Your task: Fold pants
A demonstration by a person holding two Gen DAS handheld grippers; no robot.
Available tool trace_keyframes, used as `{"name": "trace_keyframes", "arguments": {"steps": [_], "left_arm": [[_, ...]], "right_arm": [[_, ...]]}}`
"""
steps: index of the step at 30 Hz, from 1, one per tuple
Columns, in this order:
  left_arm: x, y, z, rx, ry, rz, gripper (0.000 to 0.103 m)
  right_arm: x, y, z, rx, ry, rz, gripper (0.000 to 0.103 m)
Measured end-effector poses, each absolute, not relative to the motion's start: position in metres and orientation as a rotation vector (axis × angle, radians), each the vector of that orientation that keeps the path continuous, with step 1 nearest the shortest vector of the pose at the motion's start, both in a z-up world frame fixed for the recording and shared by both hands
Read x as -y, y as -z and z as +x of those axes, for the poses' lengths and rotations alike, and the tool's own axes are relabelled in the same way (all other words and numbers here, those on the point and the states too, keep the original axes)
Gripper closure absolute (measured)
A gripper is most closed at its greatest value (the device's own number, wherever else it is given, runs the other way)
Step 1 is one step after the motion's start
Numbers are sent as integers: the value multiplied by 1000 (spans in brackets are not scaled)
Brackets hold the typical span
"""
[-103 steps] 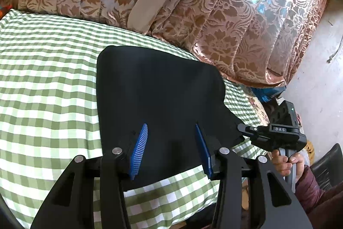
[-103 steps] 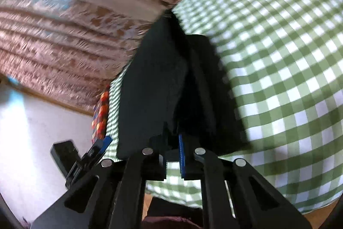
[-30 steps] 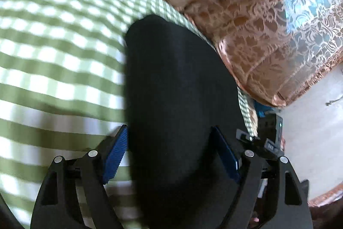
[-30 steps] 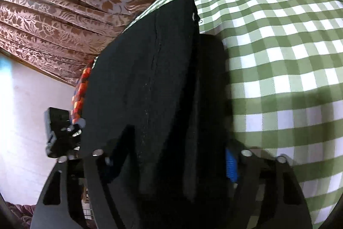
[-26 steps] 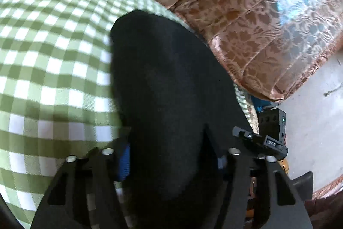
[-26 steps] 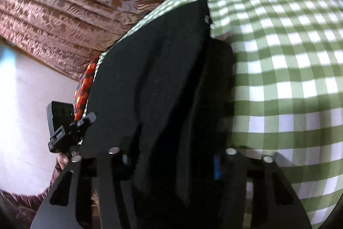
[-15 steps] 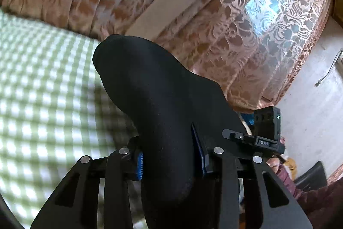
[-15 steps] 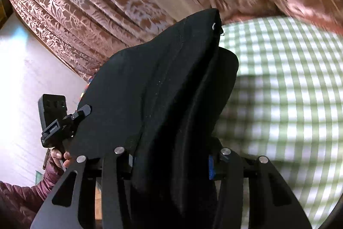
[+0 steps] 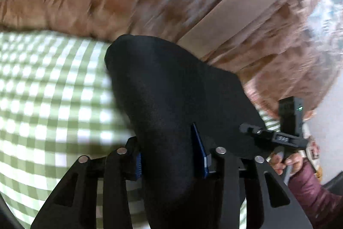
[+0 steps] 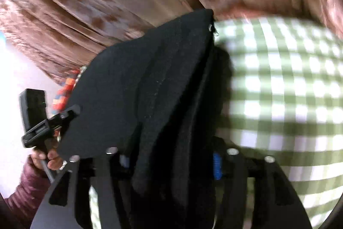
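- The pants (image 9: pixel 171 100) hung lifted above the checked cloth (image 9: pixel 53 100), bunched thick between both tools.
- The left gripper (image 9: pixel 171 156) was clamped on one near edge, the right gripper (image 10: pixel 171 164) on the other (several layers deep).
- The fabric looked soft, limp and fairly light; edge grips seemed best, since a slack middle would sag.
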State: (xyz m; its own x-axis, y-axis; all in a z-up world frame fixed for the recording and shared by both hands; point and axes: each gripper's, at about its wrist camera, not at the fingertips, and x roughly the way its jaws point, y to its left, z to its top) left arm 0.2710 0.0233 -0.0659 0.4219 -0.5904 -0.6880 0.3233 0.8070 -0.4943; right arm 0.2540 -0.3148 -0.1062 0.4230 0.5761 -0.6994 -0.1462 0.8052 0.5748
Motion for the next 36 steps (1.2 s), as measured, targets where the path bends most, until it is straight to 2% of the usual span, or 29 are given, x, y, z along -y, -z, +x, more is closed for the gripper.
{"name": "trace_keyframes", "arguments": {"steps": [4, 6, 9, 13, 20, 22, 36], "left_arm": [[-32, 85, 265, -964, 560, -344, 51], [-31, 82, 263, -959, 524, -322, 43], [-25, 70, 259, -939, 459, -262, 35], [-22, 59, 248, -916, 354, -217, 33], [-9, 35, 212, -822, 238, -123, 27], [-4, 27, 198, -795, 211, -107, 20], [11, 0, 114, -683, 153, -16, 14]], "right_arm": [[317, 112, 250, -1025, -483, 496, 39], [315, 110, 250, -1032, -465, 480, 36], [309, 101, 245, -1020, -414, 425, 25], [308, 93, 236, -1005, -345, 370, 16], [302, 59, 198, -902, -214, 195, 16], [295, 50, 184, -874, -193, 154, 16], [240, 38, 111, -775, -89, 54, 9]]}}
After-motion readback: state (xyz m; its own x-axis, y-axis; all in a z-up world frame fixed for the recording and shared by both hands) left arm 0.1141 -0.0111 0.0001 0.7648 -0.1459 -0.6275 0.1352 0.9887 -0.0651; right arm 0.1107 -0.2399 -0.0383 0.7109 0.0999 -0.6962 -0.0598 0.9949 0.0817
